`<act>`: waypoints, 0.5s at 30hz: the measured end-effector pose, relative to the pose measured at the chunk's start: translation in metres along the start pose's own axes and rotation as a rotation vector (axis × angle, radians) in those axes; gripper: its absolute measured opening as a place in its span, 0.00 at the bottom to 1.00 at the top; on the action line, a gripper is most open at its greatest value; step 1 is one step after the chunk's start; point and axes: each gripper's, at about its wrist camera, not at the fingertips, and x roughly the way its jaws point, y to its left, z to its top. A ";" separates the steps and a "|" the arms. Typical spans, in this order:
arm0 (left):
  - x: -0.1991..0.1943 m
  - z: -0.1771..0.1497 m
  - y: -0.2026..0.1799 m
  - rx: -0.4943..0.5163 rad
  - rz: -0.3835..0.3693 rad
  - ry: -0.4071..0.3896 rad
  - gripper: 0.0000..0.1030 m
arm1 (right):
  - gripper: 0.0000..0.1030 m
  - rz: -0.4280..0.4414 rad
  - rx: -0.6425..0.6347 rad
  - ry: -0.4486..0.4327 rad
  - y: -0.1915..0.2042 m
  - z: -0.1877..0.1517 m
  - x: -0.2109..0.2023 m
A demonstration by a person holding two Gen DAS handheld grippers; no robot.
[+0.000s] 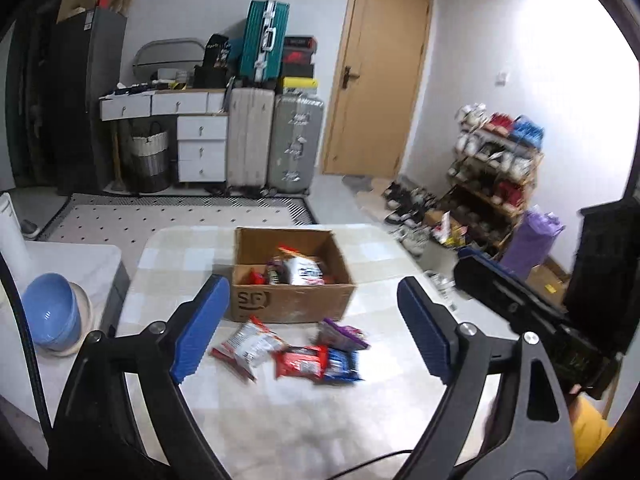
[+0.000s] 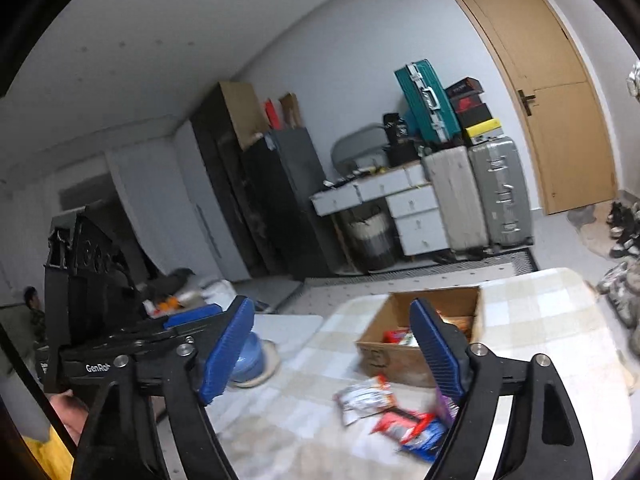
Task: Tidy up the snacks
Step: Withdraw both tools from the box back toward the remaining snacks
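An open cardboard box (image 1: pixel 294 304) with several snack packets inside stands on the checked table (image 1: pixel 280 420); it also shows in the right wrist view (image 2: pixel 400 356). In front of it lie a white-red packet (image 1: pixel 250 346), a red packet (image 1: pixel 300 362), a blue packet (image 1: pixel 342 366) and a purple packet (image 1: pixel 342 334). In the right wrist view the white-red packet (image 2: pixel 366 396), red packet (image 2: pixel 402 424) and blue packet (image 2: pixel 426 440) show. My left gripper (image 1: pixel 312 332) is open and empty above them. My right gripper (image 2: pixel 332 352) is open and empty, held above the table.
A blue bowl (image 1: pixel 52 312) on a plate sits on a low white stand left of the table. The right gripper body (image 1: pixel 532 312) is close at the left gripper's right. Suitcases (image 1: pixel 276 140), drawers, a door and a shoe rack (image 1: pixel 492 176) stand farther off.
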 end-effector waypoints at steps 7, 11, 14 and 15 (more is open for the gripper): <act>-0.079 -0.036 -0.018 -0.006 0.039 -0.106 0.99 | 0.83 0.029 0.034 -0.002 0.020 -0.034 -0.034; -0.087 -0.056 -0.021 0.001 0.061 -0.071 0.99 | 0.84 0.011 0.036 0.009 0.022 -0.049 -0.044; -0.077 -0.069 -0.016 -0.008 0.086 -0.042 0.99 | 0.85 0.006 0.059 0.034 0.013 -0.060 -0.039; -0.068 -0.074 -0.013 -0.016 0.091 -0.032 0.99 | 0.85 -0.010 0.064 0.050 0.011 -0.066 -0.037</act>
